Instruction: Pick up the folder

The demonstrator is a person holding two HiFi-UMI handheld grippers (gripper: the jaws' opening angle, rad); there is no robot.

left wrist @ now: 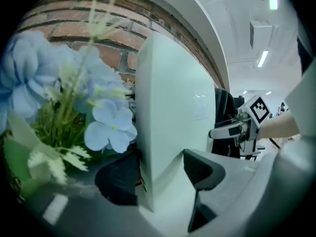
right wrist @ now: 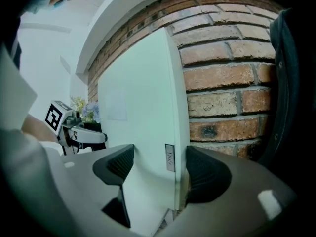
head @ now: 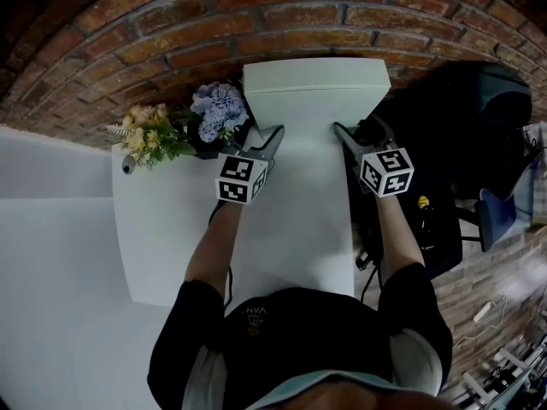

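A pale green box folder (head: 316, 77) stands upright at the back of a white table (head: 171, 229), against a brick wall (head: 256, 15). My left gripper (head: 275, 135) is at its left edge and my right gripper (head: 342, 131) at its right edge. In the left gripper view the folder (left wrist: 173, 107) runs between the jaws of the left gripper (left wrist: 158, 174); one pad sits behind it and one in front. In the right gripper view the folder's labelled edge (right wrist: 170, 157) lies between the jaws of the right gripper (right wrist: 158, 169), with a thin dark gap at the right pad. Both grippers are open.
Blue artificial flowers (head: 218, 114) stand right beside the folder's left edge, close to my left gripper, and fill the left of the left gripper view (left wrist: 108, 125). Yellow flowers (head: 149, 131) lie further left. A black chair with a bag (head: 461, 118) stands off the table's right side.
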